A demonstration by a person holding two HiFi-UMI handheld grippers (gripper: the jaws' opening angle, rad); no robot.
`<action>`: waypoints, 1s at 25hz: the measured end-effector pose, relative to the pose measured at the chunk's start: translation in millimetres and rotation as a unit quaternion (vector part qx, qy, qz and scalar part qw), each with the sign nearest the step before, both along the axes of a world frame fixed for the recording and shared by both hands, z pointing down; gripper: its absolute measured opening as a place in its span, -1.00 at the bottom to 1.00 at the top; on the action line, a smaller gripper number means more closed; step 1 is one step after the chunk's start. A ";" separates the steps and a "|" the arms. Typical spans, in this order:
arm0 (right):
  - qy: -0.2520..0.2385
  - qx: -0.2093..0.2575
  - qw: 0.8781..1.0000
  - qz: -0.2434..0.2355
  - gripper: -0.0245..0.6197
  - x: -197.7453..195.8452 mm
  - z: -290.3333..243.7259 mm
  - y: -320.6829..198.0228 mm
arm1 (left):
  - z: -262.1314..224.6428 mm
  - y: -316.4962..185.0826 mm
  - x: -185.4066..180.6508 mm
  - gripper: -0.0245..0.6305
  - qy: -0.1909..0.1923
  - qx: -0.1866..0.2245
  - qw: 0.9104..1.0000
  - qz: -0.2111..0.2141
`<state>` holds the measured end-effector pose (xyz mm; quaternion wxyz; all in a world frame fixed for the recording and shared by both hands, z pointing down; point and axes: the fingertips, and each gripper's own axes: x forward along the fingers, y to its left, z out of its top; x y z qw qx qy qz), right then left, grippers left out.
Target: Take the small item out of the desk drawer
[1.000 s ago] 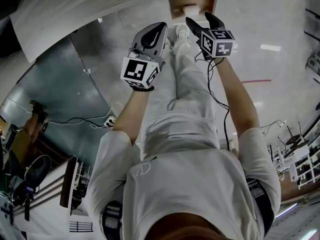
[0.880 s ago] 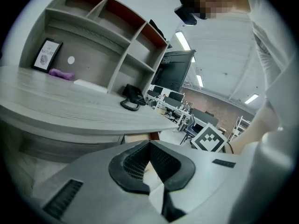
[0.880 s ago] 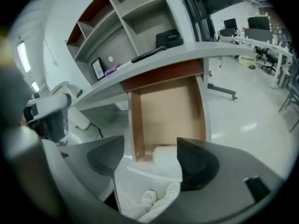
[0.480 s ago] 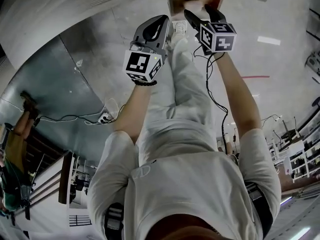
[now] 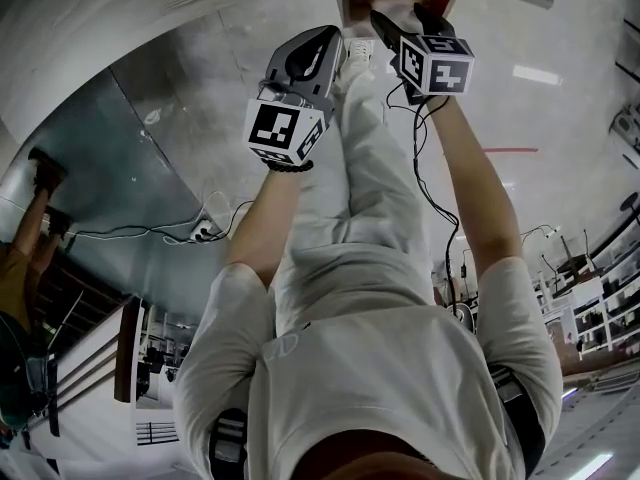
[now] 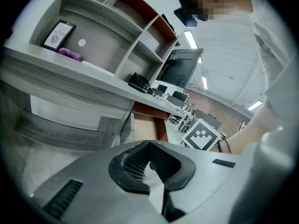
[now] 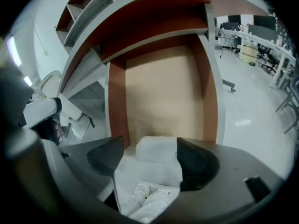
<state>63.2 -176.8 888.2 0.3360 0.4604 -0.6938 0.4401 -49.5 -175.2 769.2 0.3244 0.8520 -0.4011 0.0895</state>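
The open drawer (image 7: pixel 159 92) holds one thing: a small white item (image 7: pixel 158 149) lying at its near end, low in the middle of the right gripper view. The right hand-held gripper (image 7: pixel 150 160) stands wide, a jaw on either side of the item, not pinching it. The left hand-held gripper (image 6: pixel 149 146) is closed and empty. At the upper left of its view a shelf compartment (image 6: pixel 100 50) holds a framed card (image 6: pixel 58 34), its print too small to read.

The grey right gripper's (image 5: pixel 398 16) spread black fingers (image 5: pixel 383 26) reach into the open brown wooden drawer (image 5: pixel 347 3), a small pale item (image 5: pixel 392 8) between them.
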 end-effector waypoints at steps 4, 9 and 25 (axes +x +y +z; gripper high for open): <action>0.006 -0.018 1.000 0.005 0.48 3.0 7.0 3.9 | 0.3 1.9 -1.3 -0.93 0.003 -0.001 1.000 0.001; 0.004 -0.047 0.999 0.003 0.50 0.6 13.9 8.3 | -1.7 2.5 -5.5 -0.93 0.004 -0.002 1.000 -0.001; 0.040 -0.092 0.995 -0.016 0.50 -4.7 31.8 1.3 | 3.8 -2.2 -18.2 -0.93 0.007 -0.011 1.000 -0.011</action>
